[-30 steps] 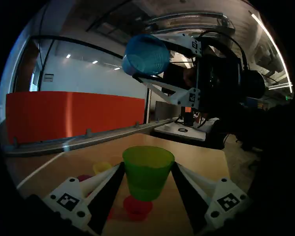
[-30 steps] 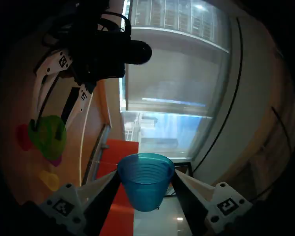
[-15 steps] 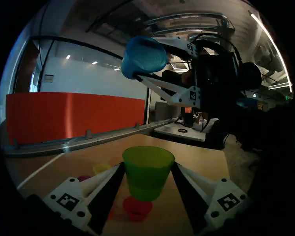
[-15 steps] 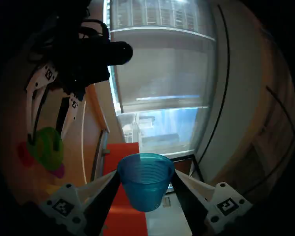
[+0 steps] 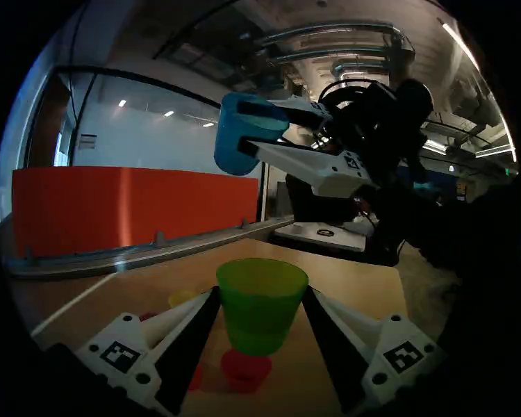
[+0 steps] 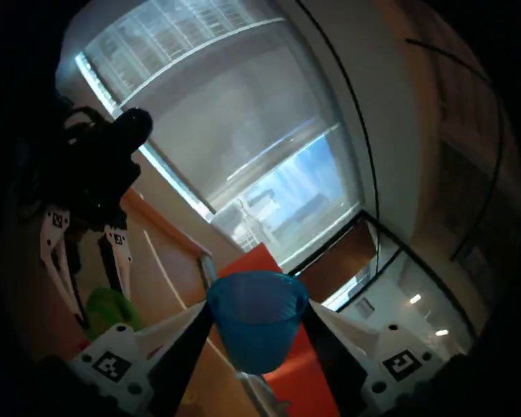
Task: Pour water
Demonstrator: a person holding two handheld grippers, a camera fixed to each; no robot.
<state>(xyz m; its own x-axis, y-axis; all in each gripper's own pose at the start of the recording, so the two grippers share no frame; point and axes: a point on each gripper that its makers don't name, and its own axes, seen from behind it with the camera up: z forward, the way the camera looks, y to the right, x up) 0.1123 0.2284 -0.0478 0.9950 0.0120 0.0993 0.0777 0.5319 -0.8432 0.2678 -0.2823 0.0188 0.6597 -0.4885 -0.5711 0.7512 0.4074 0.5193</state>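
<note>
In the left gripper view, my left gripper [image 5: 262, 313] is shut on a green cup [image 5: 262, 303], held upright just above the wooden table [image 5: 344, 278]. High above it hangs the blue cup [image 5: 241, 133], clamped in my right gripper [image 5: 250, 133] and seen side-on. In the right gripper view, the blue cup [image 6: 257, 320] sits between the right gripper's [image 6: 258, 326] white fingers, both pressing on it. The green cup [image 6: 110, 311] and the left gripper [image 6: 97, 306] appear at lower left, the view rolled over. No water is visible in either cup.
A red cup [image 5: 245, 368] and a yellow cup [image 5: 183, 298] stand on the table below the green cup. An orange wall panel [image 5: 128, 205] and a metal rail [image 5: 156, 247] run behind the table. A second table [image 5: 323, 236] stands beyond.
The right gripper has rotated the blue cup from tipped with its base toward the left camera to more level and side-on. The right gripper view has swung toward the windows. The green cup stayed put.
</note>
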